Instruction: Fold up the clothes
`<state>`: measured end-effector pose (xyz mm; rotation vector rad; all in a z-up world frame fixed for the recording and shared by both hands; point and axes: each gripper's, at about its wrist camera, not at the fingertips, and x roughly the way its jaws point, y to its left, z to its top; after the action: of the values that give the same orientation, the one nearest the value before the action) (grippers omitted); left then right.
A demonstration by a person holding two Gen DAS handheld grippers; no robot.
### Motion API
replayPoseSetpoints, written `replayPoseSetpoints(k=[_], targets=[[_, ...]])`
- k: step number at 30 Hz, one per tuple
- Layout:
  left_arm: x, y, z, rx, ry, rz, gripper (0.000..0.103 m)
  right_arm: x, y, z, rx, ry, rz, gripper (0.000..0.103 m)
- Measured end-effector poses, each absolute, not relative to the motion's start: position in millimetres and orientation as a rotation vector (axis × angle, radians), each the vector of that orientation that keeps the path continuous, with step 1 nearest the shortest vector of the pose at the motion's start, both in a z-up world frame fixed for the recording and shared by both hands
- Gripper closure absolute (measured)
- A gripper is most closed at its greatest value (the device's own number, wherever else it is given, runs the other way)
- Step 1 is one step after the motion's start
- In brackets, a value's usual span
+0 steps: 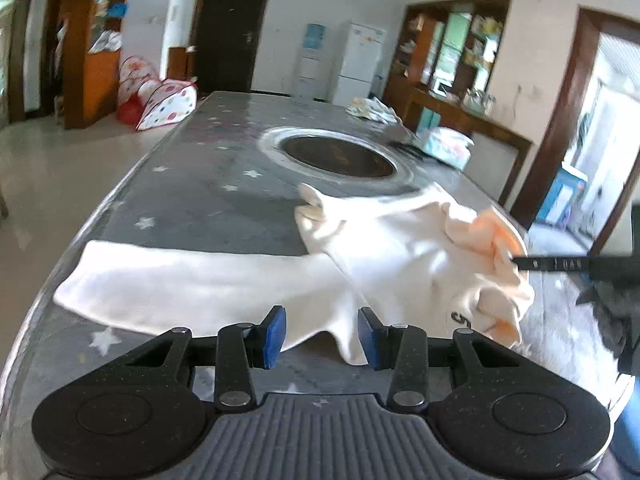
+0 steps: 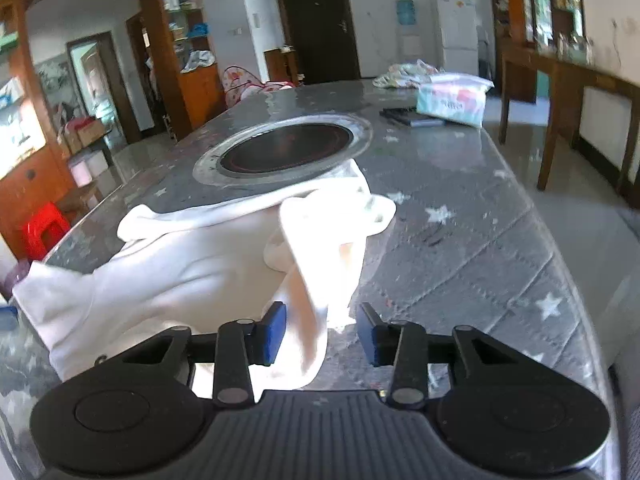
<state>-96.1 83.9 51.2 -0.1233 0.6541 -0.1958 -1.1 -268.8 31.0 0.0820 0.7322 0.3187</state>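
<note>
Grippers first: we see the left gripper low over the near edge of the table, level, its 2 blue pads spread wide with nothing between them. A hem fold of the cream garment lies on the table just beyond and between the pads, not pinched.

In the right wrist view the right gripper also stands wide apart, tilted slightly down toward the tabletop. A drooping fold of the garment hangs in the gap, close against the left pad; the right pad stands clear of it. From the left wrist view, a thin black finger of the right gripper reaches in from the right edge into the bunched orange-tinted collar area.

We find the garment spread across the near half of the table, 1 sleeve stretched left, the body heaped toward the right, its far edge touching the rim of the round recessed burner.

Bare star-patterned surface lies open right of the garment. A tissue pack, a dark flat object and a bundle of cloth sit well apart at the far end.
</note>
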Motion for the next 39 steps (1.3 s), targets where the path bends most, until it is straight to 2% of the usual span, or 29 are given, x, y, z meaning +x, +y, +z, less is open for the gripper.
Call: replayPoseSetpoints(k=[2, 5, 6, 10, 14, 21, 23, 25, 28, 31, 33, 36, 38, 39], targets=[[-91, 77, 45, -0.094, 0.658, -0.204, 0.06, 1, -272, 25, 0.118, 0.746, 0.318, 0.069], [-81, 75, 38, -0.098, 0.679, -0.2, 0.063, 0, -279, 20, 0.167, 0.762, 0.319, 0.091], [-79, 76, 35, -0.105, 0.687, -0.198, 0.063, -2, -280, 19, 0.173, 0.762, 0.315, 0.095], [-74, 80, 26, -0.115, 0.713, -0.199, 0.092, -12, -287, 21, 0.191, 0.743, 0.3, 0.1], [-77, 82, 23, -0.125, 0.726, -0.191, 0.097, -25, -292, 31, 0.179, 0.726, 0.279, 0.101], [-91, 76, 38, -0.089, 0.708, -0.231, 0.095, -50, -298, 46, 0.086, 0.705, 0.207, 0.101], [-95, 72, 46, -0.088, 0.69, -0.265, 0.093, -55, -295, 49, 0.081, 0.71, 0.24, 0.095], [-99, 65, 54, -0.092, 0.667, -0.313, 0.088, -59, -284, 51, 0.068, 0.715, 0.298, 0.094], [-102, 45, 60, -0.074, 0.644, -0.386, 0.072, -64, -264, 52, 0.043, 0.723, 0.389, 0.083], [-100, 23, 57, -0.032, 0.648, -0.442, 0.06, -66, -237, 49, -0.008, 0.733, 0.475, 0.077], [-99, 10, 53, -0.001, 0.656, -0.472, 0.056, -68, -219, 46, -0.045, 0.739, 0.522, 0.069], [-97, 2, 45, 0.036, 0.661, -0.479, 0.056, -73, -197, 39, -0.134, 0.738, 0.539, 0.068], [-96, -4, 39, 0.06, 0.664, -0.483, 0.058, -74, -188, 35, -0.186, 0.736, 0.512, 0.072], [-96, -7, 37, 0.072, 0.666, -0.485, 0.067, -75, -186, 33, -0.207, 0.737, 0.504, 0.074]])
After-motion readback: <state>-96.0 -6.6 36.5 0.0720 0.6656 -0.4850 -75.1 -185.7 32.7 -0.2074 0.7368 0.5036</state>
